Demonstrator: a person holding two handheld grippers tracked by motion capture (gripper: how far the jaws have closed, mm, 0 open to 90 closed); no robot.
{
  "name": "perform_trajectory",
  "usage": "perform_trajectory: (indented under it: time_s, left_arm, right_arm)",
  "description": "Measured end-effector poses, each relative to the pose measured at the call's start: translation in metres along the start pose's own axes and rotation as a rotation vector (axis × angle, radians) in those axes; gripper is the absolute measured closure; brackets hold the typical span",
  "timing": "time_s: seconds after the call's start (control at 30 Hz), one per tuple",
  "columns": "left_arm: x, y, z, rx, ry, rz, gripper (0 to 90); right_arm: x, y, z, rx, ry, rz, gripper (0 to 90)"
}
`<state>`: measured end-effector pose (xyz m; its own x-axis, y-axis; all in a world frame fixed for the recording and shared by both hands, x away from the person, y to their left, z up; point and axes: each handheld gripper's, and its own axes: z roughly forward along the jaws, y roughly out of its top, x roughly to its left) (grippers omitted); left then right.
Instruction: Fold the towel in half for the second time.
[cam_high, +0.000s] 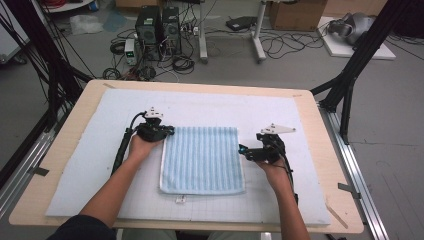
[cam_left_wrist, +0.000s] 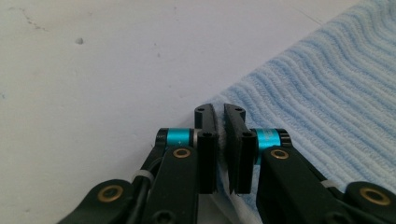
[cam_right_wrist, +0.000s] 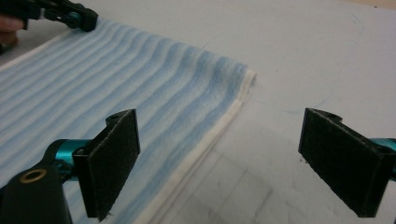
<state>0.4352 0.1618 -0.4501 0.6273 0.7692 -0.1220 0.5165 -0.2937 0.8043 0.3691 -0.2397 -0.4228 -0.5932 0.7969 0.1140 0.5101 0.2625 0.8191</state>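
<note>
Table: I see a pale wooden table (cam_high: 330, 150) with a white gridded mat (cam_high: 90, 165) spread over most of it.
Towel: the blue striped towel (cam_high: 202, 160) lies folded and flat in the middle of the mat, between my two grippers, with a small tag poking out at its near edge. In the right gripper view its far right corner (cam_right_wrist: 247, 77) shows stacked layers with a white hem.
Step in hand: I judge this as taking hold of the towel's two far corners for another fold; the left side is taken, the right is not.
Doing it well: I would bring the open right jaws straight over the hem near the right corner, one pad under all the layers and one on top, before closing. Catching only the top layer would peel the fold apart. Then lift both corners together and level, so the cloth does not skew.
Left gripper: the left gripper (cam_high: 167, 131) sits at the towel's far left corner. In the left gripper view (cam_left_wrist: 220, 140) its jaws are nearly together with a thin fold of towel edge pinched between the pads.
Right gripper: the right gripper (cam_high: 242, 149) is just beside the towel's right edge. Its own view (cam_right_wrist: 219, 158) shows the jaws spread wide, holding nothing; the left pad hangs over the towel's edge, the right over bare mat.
</note>
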Motion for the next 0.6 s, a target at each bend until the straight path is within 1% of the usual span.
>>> perform_trajectory:
  time_s: [0.07,0.1,0.13,0.2,0.23,0.33,0.4,0.43,0.47,0.5,0.6]
  left_arm:
    - [0.002,0.000,-0.001,-0.006,-0.013,-0.008,85.1]
    - [0.002,0.000,-0.001,-0.008,-0.016,-0.011,85.3]
    - [0.002,0.000,-0.001,-0.017,-0.018,-0.015,85.3]
    - [0.003,0.000,-0.002,-0.023,-0.022,-0.021,85.4]
    - [0.003,0.000,-0.002,-0.027,-0.025,-0.026,85.4]
    - [0.003,0.000,-0.002,-0.034,-0.029,-0.030,85.4]
    - [0.004,0.000,-0.003,-0.032,-0.034,-0.033,85.4]
    - [0.004,0.000,-0.002,-0.038,-0.036,-0.039,85.4]
    - [0.004,0.000,-0.003,-0.037,-0.036,-0.039,85.4]
    - [0.004,0.000,-0.003,-0.040,-0.036,-0.039,85.4]
    - [0.005,0.000,-0.003,-0.043,-0.040,-0.042,85.4]
  right_arm:
    - [-0.002,0.008,0.012,0.024,-0.001,-0.003,11.7]
    - [-0.003,0.013,0.020,0.040,0.000,-0.015,11.7]
    - [-0.004,0.016,0.024,0.050,0.004,-0.016,11.7]
    - [-0.007,0.023,0.034,0.068,0.009,-0.009,11.8]
    - [-0.010,0.026,0.038,0.073,0.008,0.003,12.6]
    - [-0.017,0.031,0.051,0.091,0.022,0.020,23.7]
    - [-0.021,0.032,0.058,0.103,0.034,0.021,33.9]
    - [-0.022,0.031,0.060,0.098,0.035,0.032,38.0]
    - [-0.023,0.031,0.063,0.098,0.035,0.043,39.5]
    - [-0.023,0.031,0.066,0.109,0.039,0.052,42.4]
    - [-0.021,0.032,0.074,0.128,0.032,0.027,49.9]
